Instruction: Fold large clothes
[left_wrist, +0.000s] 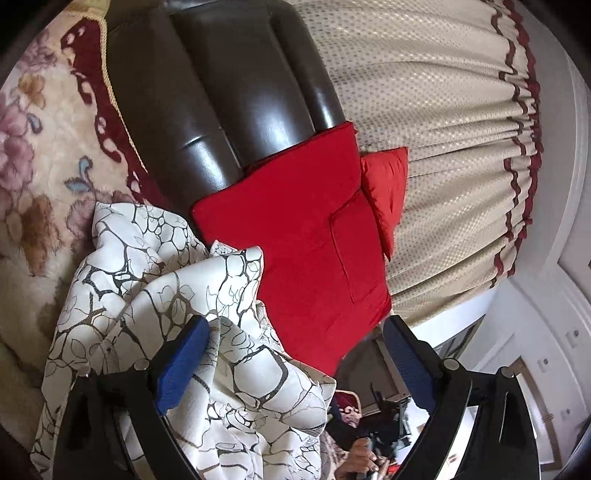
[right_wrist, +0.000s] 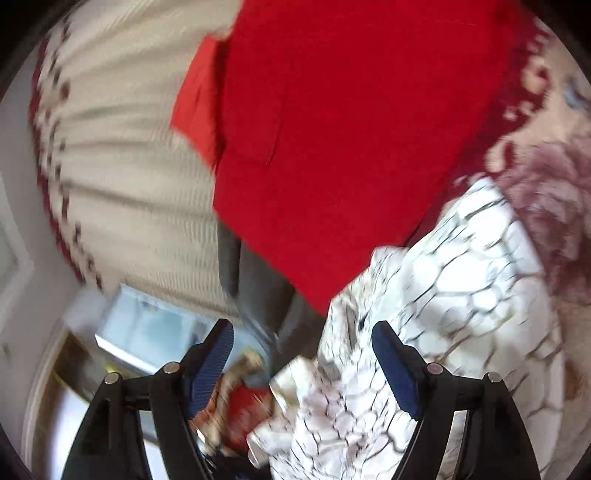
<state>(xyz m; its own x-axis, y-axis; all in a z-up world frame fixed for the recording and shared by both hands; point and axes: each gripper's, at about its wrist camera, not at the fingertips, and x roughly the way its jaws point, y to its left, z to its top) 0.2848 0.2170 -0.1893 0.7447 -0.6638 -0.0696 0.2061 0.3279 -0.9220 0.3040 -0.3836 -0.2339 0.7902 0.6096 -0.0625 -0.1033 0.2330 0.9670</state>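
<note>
- The garment (left_wrist: 155, 295), white cloth with a dark crackle print, lies bunched in a heap rather than spread flat. No hem or long axis can be picked out in the folds.
- From the left claw (left_wrist: 291, 358) the heap sits low and to the left. It wraps around the left blue pad (left_wrist: 181, 365) and fills the space in front of it, while the right pad (left_wrist: 410, 362) stands clear of the cloth.
- That claw's jaws are spread wide. Cloth passes between them but they do not pinch it.
- From the right claw (right_wrist: 306, 365) the same garment (right_wrist: 424, 302) lies to the right and below, in front of its right pad (right_wrist: 397, 369); the left pad (right_wrist: 210, 369) has only background behind it.
- The right claw's jaws are also apart and clamp nothing, though the view is smeared by motion.
- Judged from both views, the heap lies between the two claws. The left one is deeper in it, so it looks better placed to catch an edge first.
- Beyond the garment, a red cushion (left_wrist: 306, 236) leans just behind it against a dark leather sofa back (left_wrist: 221, 92).
- A floral blanket (left_wrist: 40, 155) lies to the left of the left claw, and a beige curtain (left_wrist: 443, 129) hangs to its right.
</note>
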